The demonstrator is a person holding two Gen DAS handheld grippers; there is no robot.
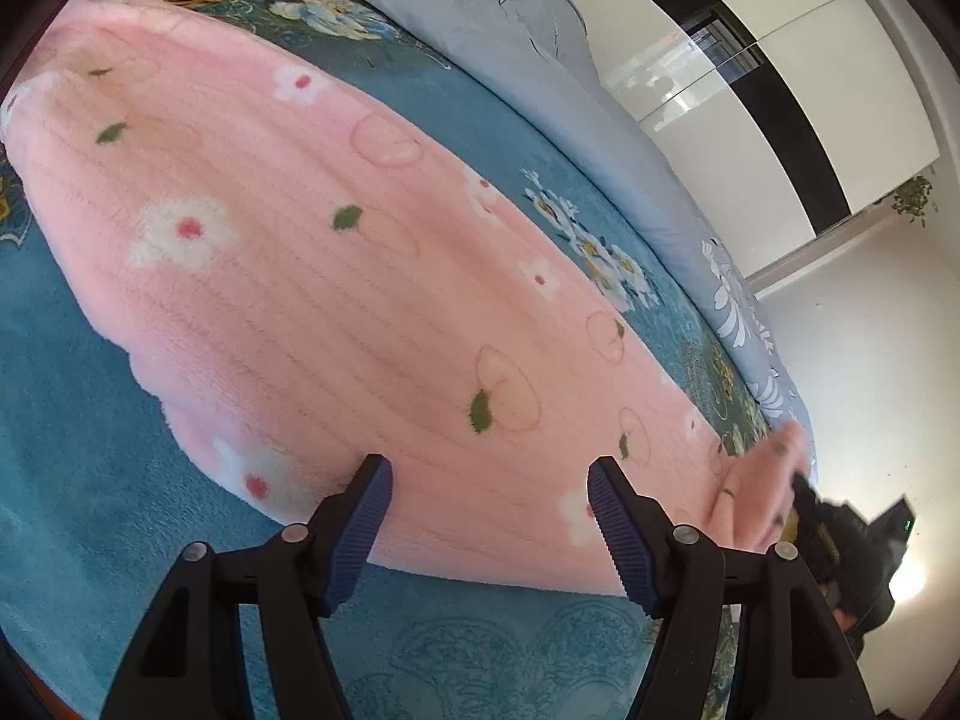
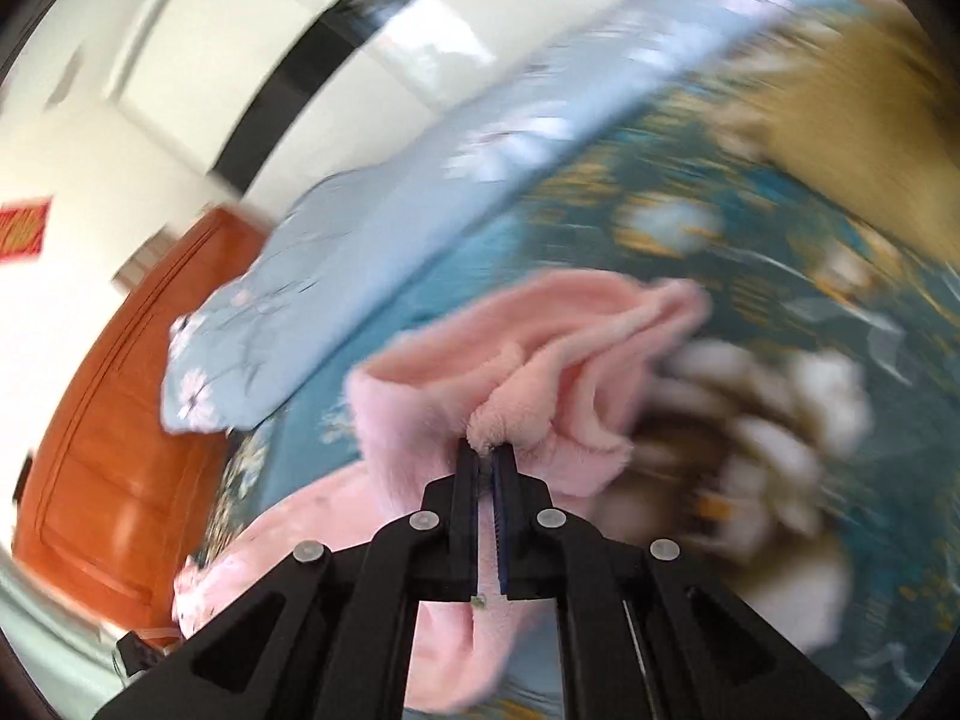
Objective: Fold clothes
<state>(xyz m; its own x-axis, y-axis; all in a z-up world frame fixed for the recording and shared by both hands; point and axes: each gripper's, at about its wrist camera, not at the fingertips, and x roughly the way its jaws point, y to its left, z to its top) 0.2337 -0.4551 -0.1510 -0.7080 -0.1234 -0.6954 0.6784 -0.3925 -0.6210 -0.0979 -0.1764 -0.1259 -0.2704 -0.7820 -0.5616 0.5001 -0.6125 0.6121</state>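
Note:
A pink fleece garment (image 1: 336,300) with white flowers and green leaves lies spread flat on the blue floral bedspread (image 1: 78,420). My left gripper (image 1: 489,471) is open and empty, its blue-padded fingers hovering over the garment's near edge. My right gripper (image 2: 487,450) is shut on a bunched end of the pink garment (image 2: 540,348) and holds it lifted above the bed. That lifted end and the right gripper also show at the far right of the left wrist view (image 1: 780,480). The right wrist view is blurred by motion.
A grey-blue floral quilt (image 1: 540,60) lies folded along the far side of the bed, also in the right wrist view (image 2: 372,252). White wardrobe doors (image 1: 780,60) stand behind it. An orange wooden headboard (image 2: 120,390) bounds the bed.

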